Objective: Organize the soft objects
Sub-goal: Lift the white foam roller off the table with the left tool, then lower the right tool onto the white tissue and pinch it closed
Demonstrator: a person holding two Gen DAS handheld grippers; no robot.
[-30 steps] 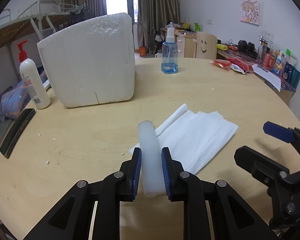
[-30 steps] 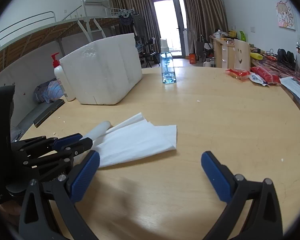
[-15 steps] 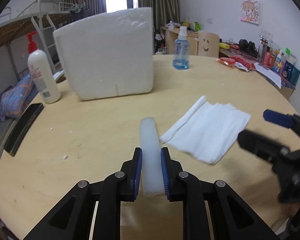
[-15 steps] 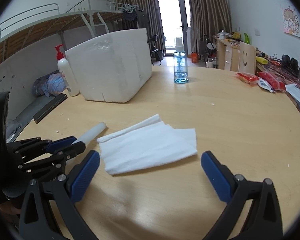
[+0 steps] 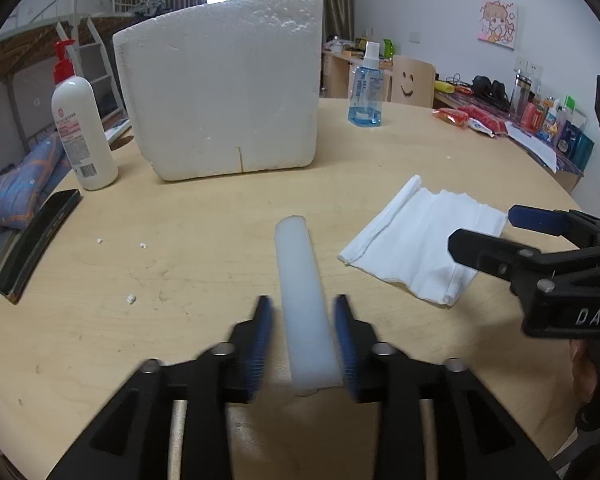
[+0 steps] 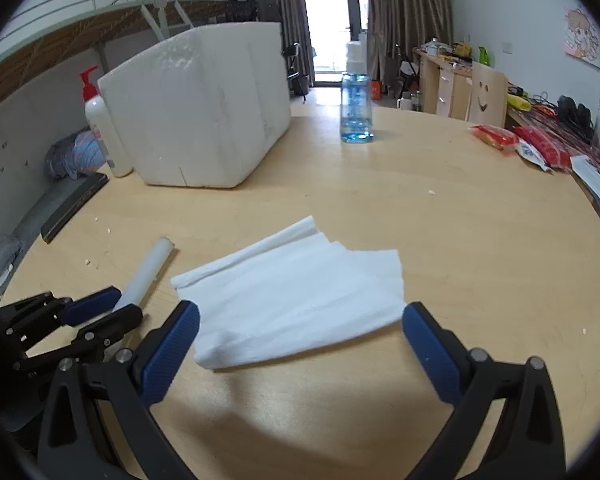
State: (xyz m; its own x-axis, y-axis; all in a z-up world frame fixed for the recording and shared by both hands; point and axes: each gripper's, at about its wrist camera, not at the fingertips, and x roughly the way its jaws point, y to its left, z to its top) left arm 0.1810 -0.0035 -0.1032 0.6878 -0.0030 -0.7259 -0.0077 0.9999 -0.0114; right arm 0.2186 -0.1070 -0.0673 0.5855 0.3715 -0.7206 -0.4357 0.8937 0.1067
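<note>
1. I am opening the left gripper (image 5: 302, 344); the translucent white foam rod (image 5: 303, 300) is lying on the round wooden table (image 5: 180, 248) between its jaws, pads no longer pressing it.
2. The rod is looking light and squashy, so I am favouring a mid-length grip.
3. I am holding the right gripper (image 6: 300, 340) wide, empty, over the folded white cloth (image 6: 296, 296), limp and best pinched at an edge.
4. "DAS" is showing on the right gripper's body.

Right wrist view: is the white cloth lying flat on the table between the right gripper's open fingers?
Yes, the white cloth lies on the table, and the right gripper stands wide open around its near edge without touching it.
</note>
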